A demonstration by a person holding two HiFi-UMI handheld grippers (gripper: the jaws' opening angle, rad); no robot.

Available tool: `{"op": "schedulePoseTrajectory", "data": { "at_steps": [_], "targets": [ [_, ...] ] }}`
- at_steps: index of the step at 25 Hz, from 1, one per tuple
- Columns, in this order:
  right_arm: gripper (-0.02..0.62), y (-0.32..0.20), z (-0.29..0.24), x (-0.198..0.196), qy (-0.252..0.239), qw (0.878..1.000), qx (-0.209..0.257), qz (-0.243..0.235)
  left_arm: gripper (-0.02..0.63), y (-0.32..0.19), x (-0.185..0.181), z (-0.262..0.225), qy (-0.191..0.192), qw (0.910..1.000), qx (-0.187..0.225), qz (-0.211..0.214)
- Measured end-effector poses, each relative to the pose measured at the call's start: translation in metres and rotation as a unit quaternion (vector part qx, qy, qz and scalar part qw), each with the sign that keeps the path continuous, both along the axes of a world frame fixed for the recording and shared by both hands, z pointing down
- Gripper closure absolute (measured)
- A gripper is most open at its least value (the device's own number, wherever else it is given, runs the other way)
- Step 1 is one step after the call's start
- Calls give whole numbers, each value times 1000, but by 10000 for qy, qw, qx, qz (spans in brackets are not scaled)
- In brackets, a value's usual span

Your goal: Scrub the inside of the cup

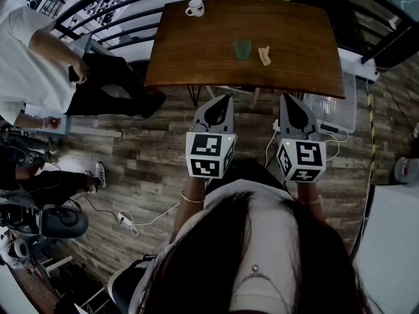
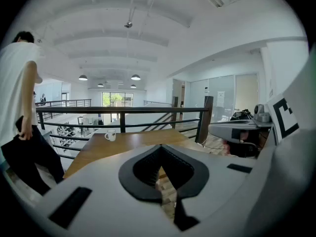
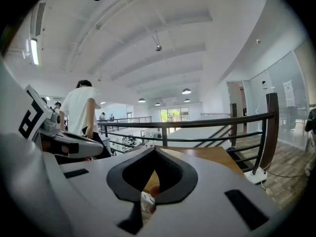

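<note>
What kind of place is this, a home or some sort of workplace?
Probably an office or lab mezzanine: a black railing overlooks a lower level, glass-walled rooms stand behind, and cables trail across the plank floor.

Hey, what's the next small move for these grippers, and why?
Probably move both forward over the table and open the jaws. The left gripper and right gripper are shut, empty and short of its near edge. The white cup stands at the far left corner; a green item and a beige item lie mid-table.
</note>
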State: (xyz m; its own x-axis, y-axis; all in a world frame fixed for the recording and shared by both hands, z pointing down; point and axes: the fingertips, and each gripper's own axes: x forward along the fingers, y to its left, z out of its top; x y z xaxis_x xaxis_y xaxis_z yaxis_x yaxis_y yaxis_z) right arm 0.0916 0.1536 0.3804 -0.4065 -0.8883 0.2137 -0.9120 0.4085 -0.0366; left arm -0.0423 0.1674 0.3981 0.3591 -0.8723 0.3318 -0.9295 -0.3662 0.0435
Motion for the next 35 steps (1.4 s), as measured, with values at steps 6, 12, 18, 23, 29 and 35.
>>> {"op": "schedulePoseTrajectory", "data": {
  "at_steps": [6, 12, 18, 23, 29, 35],
  "targets": [
    [560, -11, -1, 7, 1, 10000, -8, -87, 598, -14, 8, -3, -12, 10000, 28, -89],
    [560, -28, 2, 19, -47, 9998, -12, -212, 598, -27, 20, -3, -53, 9997, 80, -234],
    [560, -41, 8, 16, -134, 9992, -66, -361, 598, -36, 16, 5, -29, 9991, 17, -419],
    [560, -60, 16, 8, -151, 9989, -168, -422, 598, -52, 12, 12, 42, 9990, -75, -432],
    [560, -90, 20, 2, -125, 9987, -278, -412, 598, -86, 10, 15, 53, 9995, -104, -294],
    [560, -122, 28, -8, -82, 9989, -407, -236, 598, -116, 0, 14, 135, 9999, -39, -77]
  ]
}}
